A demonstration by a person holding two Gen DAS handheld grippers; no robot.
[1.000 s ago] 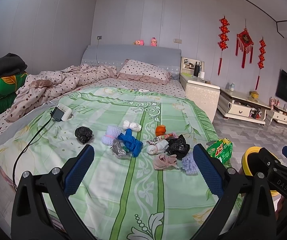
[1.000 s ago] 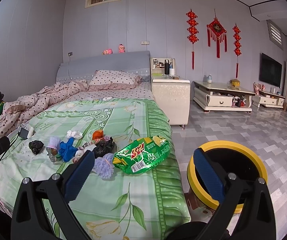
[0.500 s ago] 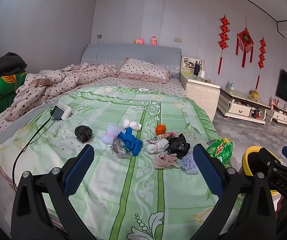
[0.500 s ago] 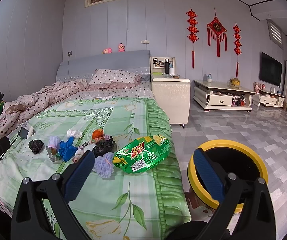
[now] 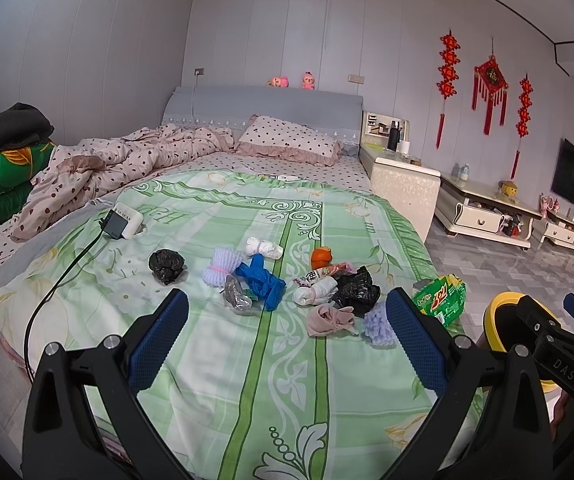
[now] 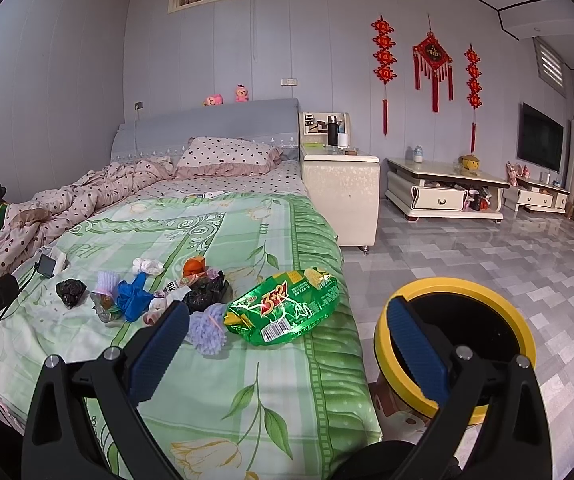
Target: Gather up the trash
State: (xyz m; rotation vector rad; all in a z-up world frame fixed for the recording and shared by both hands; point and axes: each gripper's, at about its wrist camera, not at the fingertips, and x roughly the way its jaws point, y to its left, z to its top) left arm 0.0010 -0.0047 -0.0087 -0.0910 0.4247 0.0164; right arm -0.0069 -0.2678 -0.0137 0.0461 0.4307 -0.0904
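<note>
While trash lies clustered mid-frame on the bed, the yellow-rimmed bin waits lower right on the floor, presumably handy for drops. Green snack bag sits nearest; left gripper and right gripper hover, jaws wide, empty.

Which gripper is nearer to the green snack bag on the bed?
Right. The right gripper hovers just short of the green snack bag; the left gripper hangs farther off, with the bag beyond its right side.

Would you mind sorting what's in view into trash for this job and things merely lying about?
For the job: green snack bag, blue glove, black bag, orange peel, yellow-rimmed bin.

Just lying about: charger, pillow, flask.
</note>
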